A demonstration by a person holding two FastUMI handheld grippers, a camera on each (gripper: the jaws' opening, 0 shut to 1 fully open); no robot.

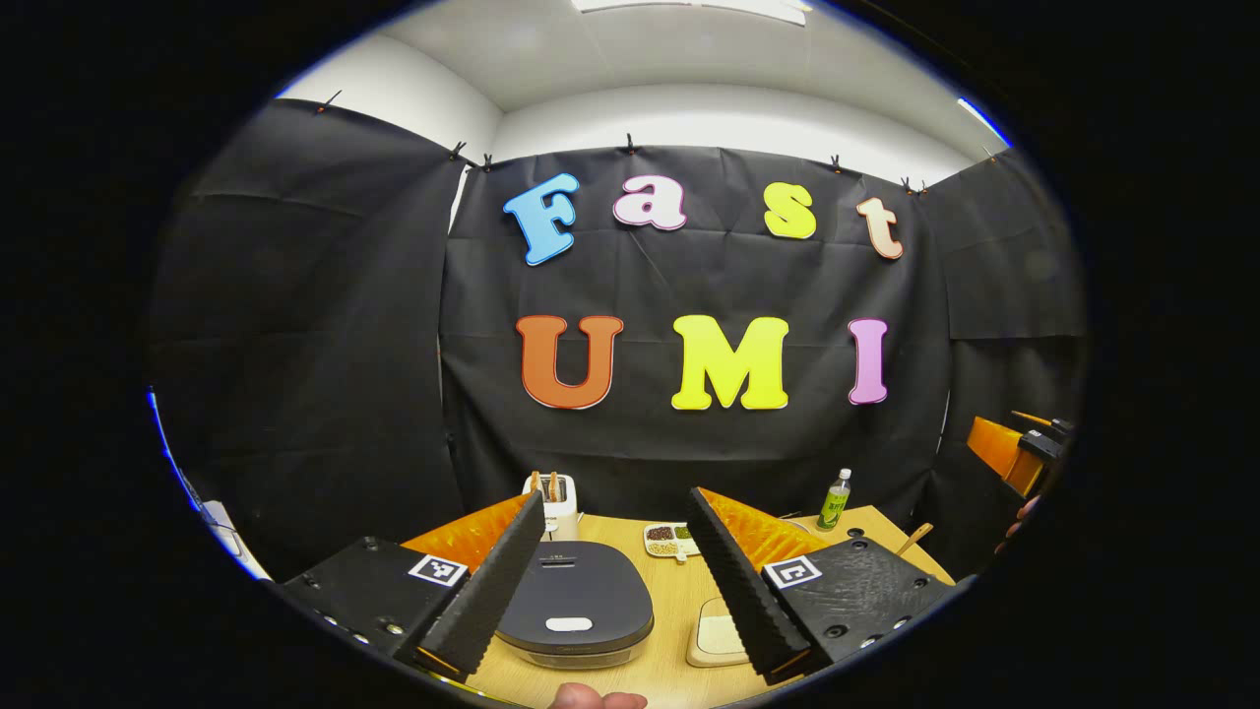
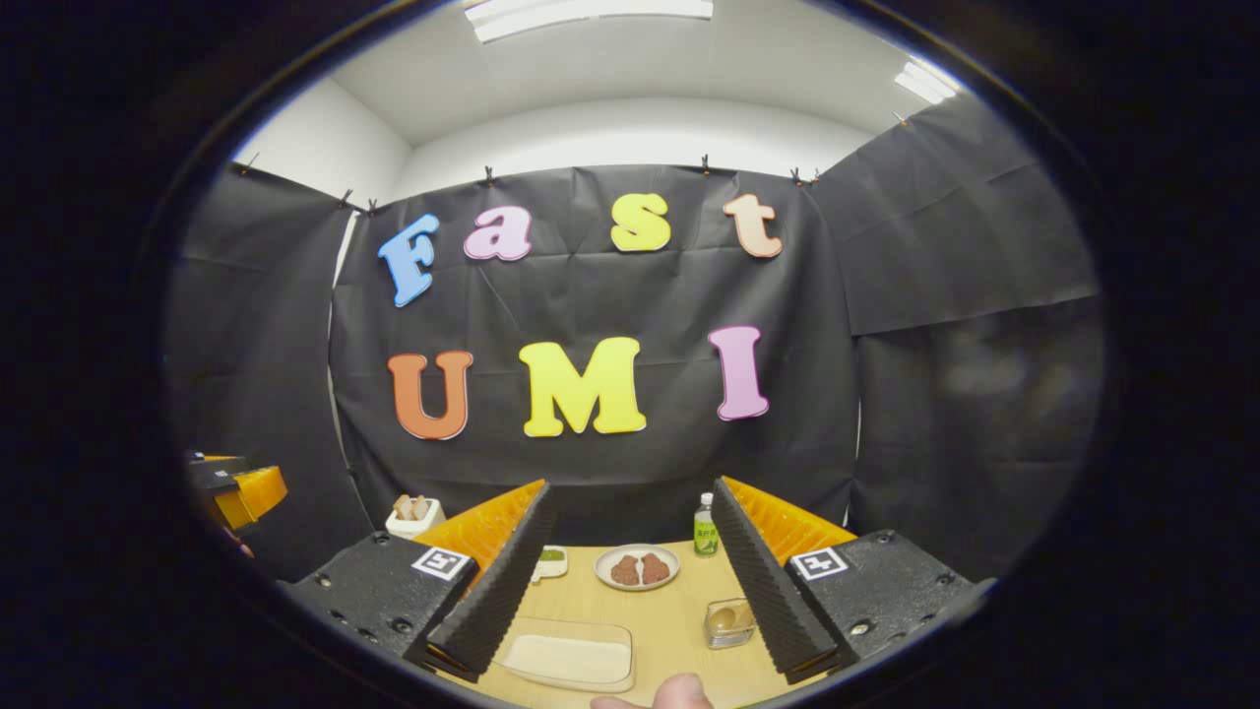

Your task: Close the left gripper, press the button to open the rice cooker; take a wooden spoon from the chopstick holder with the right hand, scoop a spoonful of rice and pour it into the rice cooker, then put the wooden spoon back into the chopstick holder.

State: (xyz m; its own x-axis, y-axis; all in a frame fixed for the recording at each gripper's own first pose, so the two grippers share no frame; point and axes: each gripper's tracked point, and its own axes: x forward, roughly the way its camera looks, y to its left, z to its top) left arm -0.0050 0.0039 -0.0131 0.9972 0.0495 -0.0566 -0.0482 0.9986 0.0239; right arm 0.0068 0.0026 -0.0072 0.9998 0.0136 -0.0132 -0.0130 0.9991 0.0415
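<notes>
Left tool (image 1: 615, 571): fingers spread wide, released, nothing between them, hovering above the near edge of the wooden surface (image 1: 679, 611). Rice cooker (image 1: 576, 606) sits directly ahead between the fingers, at the near edge; lid down, pale oval button (image 1: 569, 623) on the lid's near side, untouched. White chopstick holder (image 1: 559, 502) stands at the far edge behind the cooker, wooden handles poking up from it. Divided dish of grains (image 1: 669, 539) just right of the holder; green bottle (image 1: 835, 499) toward the far right corner.

Right tool (image 2: 630, 581): also released, fingers wide apart, grasping nothing. Shallow tray of white rice (image 2: 571, 658) lies at the near edge between its fingers. Plate with two brown pieces (image 2: 638, 568) farther back; small clear container (image 2: 728, 622) beside the right finger.
</notes>
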